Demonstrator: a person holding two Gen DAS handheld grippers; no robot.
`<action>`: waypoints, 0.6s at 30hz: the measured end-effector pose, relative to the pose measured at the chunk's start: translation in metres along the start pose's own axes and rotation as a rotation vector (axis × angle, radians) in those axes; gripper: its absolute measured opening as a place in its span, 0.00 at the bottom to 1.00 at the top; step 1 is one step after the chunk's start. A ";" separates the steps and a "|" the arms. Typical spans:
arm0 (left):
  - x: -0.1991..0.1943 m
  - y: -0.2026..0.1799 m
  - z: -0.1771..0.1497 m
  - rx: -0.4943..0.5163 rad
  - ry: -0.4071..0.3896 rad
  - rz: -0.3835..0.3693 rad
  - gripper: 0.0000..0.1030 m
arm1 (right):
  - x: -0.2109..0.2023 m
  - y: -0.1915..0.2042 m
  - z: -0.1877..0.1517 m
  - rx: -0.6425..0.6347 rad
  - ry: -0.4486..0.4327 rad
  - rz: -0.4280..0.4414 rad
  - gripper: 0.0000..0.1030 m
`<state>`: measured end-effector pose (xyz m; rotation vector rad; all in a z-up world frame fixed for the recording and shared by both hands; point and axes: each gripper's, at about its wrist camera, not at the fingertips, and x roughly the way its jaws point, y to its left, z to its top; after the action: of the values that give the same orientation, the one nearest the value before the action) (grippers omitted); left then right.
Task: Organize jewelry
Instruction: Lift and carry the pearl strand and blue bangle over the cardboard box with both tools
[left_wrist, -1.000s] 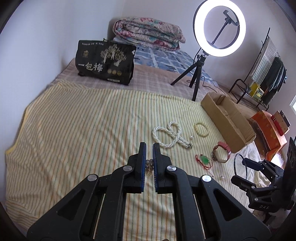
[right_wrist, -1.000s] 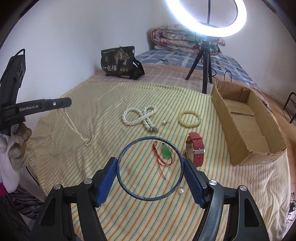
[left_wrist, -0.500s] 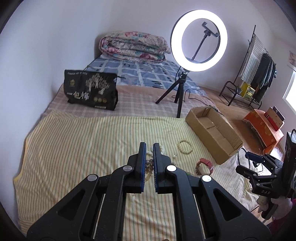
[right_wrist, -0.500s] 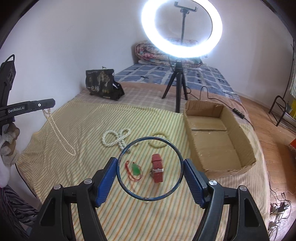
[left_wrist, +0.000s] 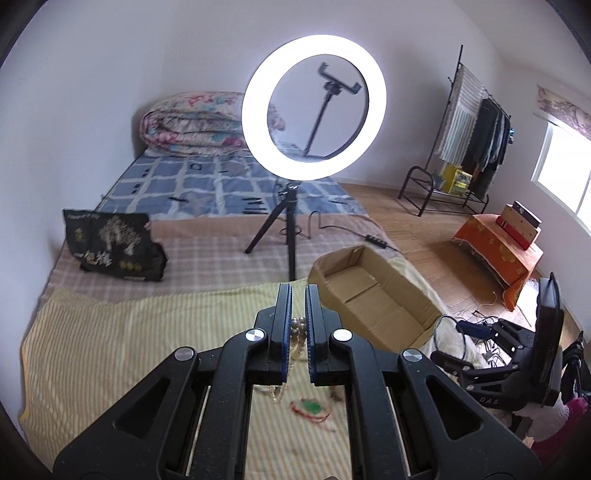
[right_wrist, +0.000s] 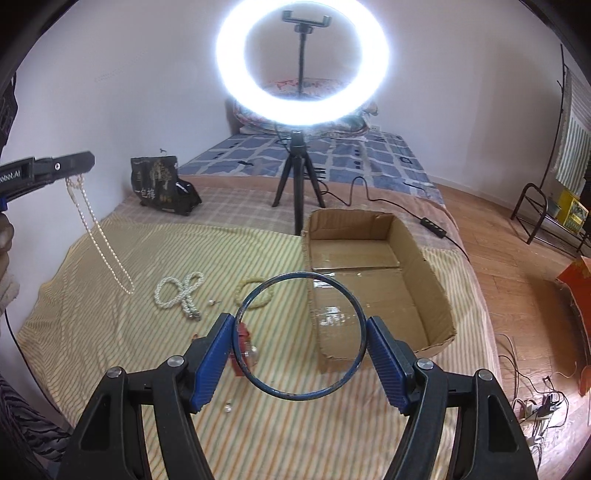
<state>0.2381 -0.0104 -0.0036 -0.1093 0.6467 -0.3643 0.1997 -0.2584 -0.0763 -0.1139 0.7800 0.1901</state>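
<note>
My left gripper (left_wrist: 297, 325) is shut on a thin pearl necklace (left_wrist: 298, 329); in the right wrist view the necklace (right_wrist: 96, 229) hangs from it high above the striped sheet. My right gripper (right_wrist: 301, 334) is shut on a dark blue bangle (right_wrist: 258, 384), held level above the bed next to the open cardboard box (right_wrist: 421, 258). On the sheet lie a thick pearl necklace (right_wrist: 179, 290), a yellow bead bracelet (right_wrist: 246, 285), a red-strap watch (right_wrist: 242, 338), loose pearls (right_wrist: 227, 407) and a green pendant on red cord (left_wrist: 312, 408).
A ring light on a tripod (right_wrist: 299, 162) stands behind the box. A black bag (right_wrist: 159, 186) and folded quilt (left_wrist: 192, 122) lie further back. The bed edge drops to wooden floor (right_wrist: 524, 280) on the right, with cables (right_wrist: 532, 402).
Both grippers have risen and tilted up, away from the sheet. The right one with the bangle has shifted right toward the box. The pearl necklace now hangs clear of the sheet.
</note>
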 end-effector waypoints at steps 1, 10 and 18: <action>0.005 -0.007 0.005 0.008 0.000 -0.008 0.05 | 0.001 -0.005 0.001 0.004 0.001 -0.007 0.72; 0.053 -0.063 0.048 0.083 -0.020 -0.072 0.05 | 0.017 -0.046 0.008 0.047 0.021 -0.048 0.72; 0.104 -0.103 0.069 0.122 -0.005 -0.114 0.05 | 0.034 -0.069 0.010 0.077 0.047 -0.069 0.72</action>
<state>0.3262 -0.1453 0.0137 -0.0300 0.6132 -0.5121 0.2447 -0.3198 -0.0916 -0.0725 0.8279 0.0925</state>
